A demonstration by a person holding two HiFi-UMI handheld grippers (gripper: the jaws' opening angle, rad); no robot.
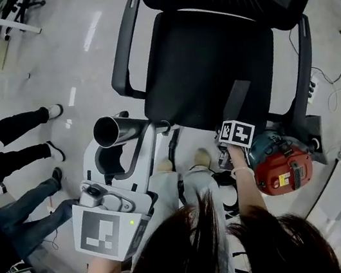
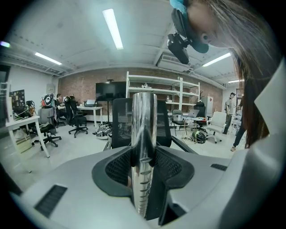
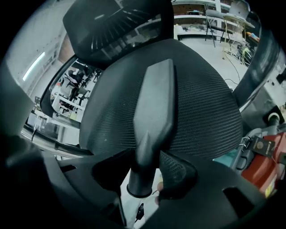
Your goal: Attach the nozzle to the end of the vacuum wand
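Note:
A chrome vacuum wand (image 1: 116,130) points its open end toward the head camera. My left gripper (image 1: 134,147) is shut on it. In the left gripper view the wand (image 2: 144,134) stands straight up between the pads of that gripper (image 2: 143,163). A dark grey flat nozzle (image 1: 237,98) lies over the front of the black chair seat (image 1: 197,62). My right gripper (image 1: 229,136) comes down at its near end, with the marker cube hiding the jaws. In the right gripper view the nozzle (image 3: 154,112) has its round neck between the open jaws of the right gripper (image 3: 143,172).
A red vacuum canister (image 1: 282,170) sits on the floor right of the chair. The chair's armrests (image 1: 121,49) flank the seat. Legs of seated people (image 1: 12,128) fill the left floor. Cables (image 1: 337,80) trail at the right.

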